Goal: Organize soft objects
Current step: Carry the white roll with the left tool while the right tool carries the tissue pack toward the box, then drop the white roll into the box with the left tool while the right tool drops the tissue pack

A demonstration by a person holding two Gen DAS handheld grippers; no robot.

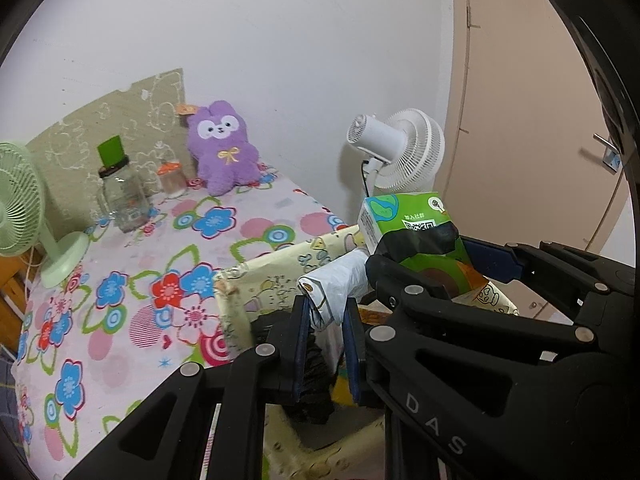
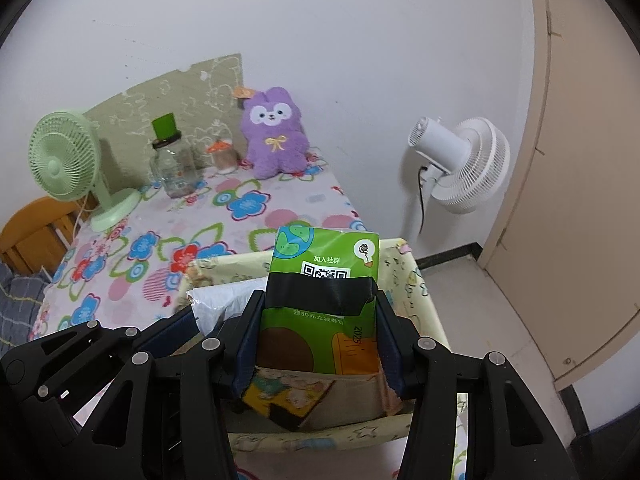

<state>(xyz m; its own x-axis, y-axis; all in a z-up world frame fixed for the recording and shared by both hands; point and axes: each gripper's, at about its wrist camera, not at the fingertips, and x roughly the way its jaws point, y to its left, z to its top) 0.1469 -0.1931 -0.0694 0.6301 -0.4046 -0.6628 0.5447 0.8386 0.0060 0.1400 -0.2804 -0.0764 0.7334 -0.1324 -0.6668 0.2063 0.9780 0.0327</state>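
A cream cartoon-print fabric box [image 1: 272,264] [image 2: 420,304] stands at the near edge of the flower-print table, with a black item inside. My left gripper [image 1: 326,312] [image 2: 206,316] is shut on a white plastic-wrapped roll [image 1: 336,284] [image 2: 216,300] above the box's opening. Beside it, my right gripper [image 2: 318,308] [image 1: 436,260] is shut on a green tissue pack [image 2: 326,256] [image 1: 404,216] with black tape across it, held upright over the box. A purple plush toy [image 1: 224,148] [image 2: 274,132] sits against the wall at the table's far end.
On the table stand a green desk fan [image 1: 16,204] [image 2: 64,160], a glass jar with a green lid [image 1: 120,192] [image 2: 172,160] and a small orange-lidded jar [image 1: 172,178] [image 2: 222,156]. A white floor fan [image 1: 400,152] [image 2: 460,164] and a door [image 2: 580,160] are to the right.
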